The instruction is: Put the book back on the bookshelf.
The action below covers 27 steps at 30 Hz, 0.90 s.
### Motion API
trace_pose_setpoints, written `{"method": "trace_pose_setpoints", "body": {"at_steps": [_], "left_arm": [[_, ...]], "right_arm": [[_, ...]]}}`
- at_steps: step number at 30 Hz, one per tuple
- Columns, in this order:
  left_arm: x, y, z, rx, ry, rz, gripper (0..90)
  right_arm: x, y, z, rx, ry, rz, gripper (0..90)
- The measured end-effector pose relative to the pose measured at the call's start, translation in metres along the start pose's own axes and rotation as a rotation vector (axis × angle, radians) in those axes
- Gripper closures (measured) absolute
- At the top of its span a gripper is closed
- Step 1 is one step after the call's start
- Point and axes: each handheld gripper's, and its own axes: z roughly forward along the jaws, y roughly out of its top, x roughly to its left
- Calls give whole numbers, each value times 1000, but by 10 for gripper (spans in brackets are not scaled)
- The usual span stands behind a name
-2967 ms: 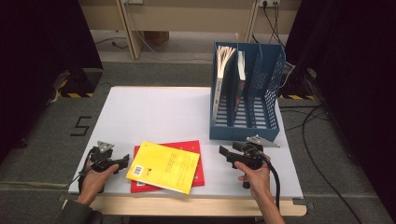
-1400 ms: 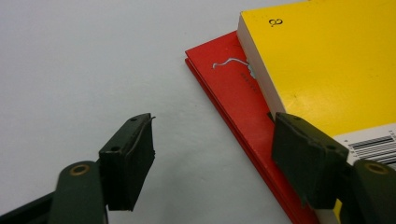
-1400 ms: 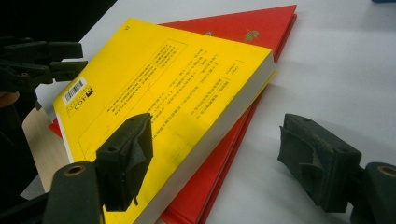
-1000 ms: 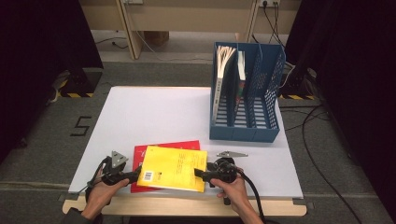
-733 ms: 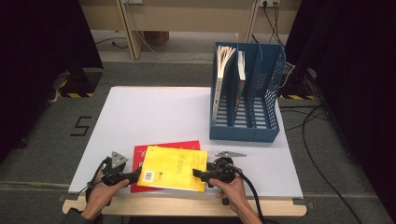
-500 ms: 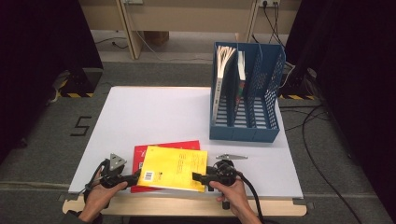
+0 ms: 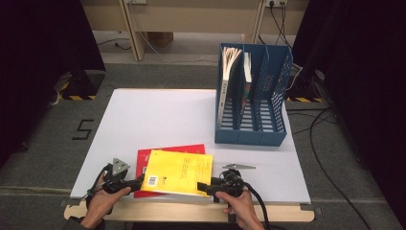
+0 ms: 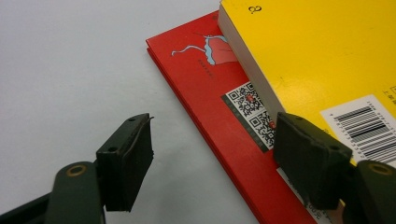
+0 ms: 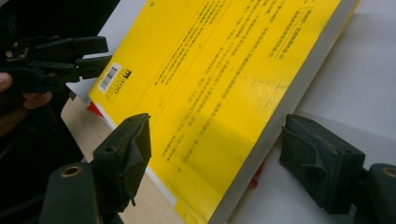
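Books lie at the lower middle of the frame: yellow book (image 7: 179,171) on red book (image 7: 168,154). My right gripper (image 7: 207,186) stands open around its right edge, not pressing; my left gripper (image 7: 135,183), also open, waits beside its left edge

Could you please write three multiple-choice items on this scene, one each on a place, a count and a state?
1. Where does the yellow book lie?
A. in the blue file rack
B. on the red book
C. on the floor

2. How many books lie flat on the table?
A. two
B. three
C. four

3. How do the right gripper jaws stand?
A. apart, astride the yellow book's corner
C. shut on the rack
B. clamped on the red book

Answers: 1 B, the red cover shows beneath the yellow one; 2 A, one yellow, one red; 3 A, gaps show beside both pads.
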Motion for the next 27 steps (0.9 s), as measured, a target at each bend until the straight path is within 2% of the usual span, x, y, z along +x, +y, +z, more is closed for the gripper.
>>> {"method": "trace_pose_setpoints", "body": {"at_steps": [1,3,4,8,12,15,19,21,23,26,27], "left_arm": [[0,0,0,0,-4,-7,282],[1,0,1,0,-26,-28,320],[0,0,1,0,-27,-32,343],[-1,1,2,-3,-21,-31,343],[-2,2,3,-5,-22,-45,349],[-4,2,3,-8,-35,-55,425],[-9,3,4,-18,-18,-45,455],[-12,4,5,-26,-9,-42,455],[-17,5,7,-35,2,-32,454],[-23,6,10,-47,14,-18,434],[-25,7,11,-48,14,-14,426]], "right_arm": [[-1,1,1,-9,-11,-8,279],[-3,4,4,-48,-26,11,302],[-5,8,5,-63,-18,27,300],[-11,19,9,-112,-6,62,302],[-19,30,14,-167,17,139,326],[-16,37,10,-196,45,161,341],[-1,56,-4,-272,95,122,394],[9,68,-9,-285,108,75,455],[19,79,-12,-320,114,62,548],[36,93,-15,-344,74,-28,624],[40,97,-16,-353,66,-44,632]]}}
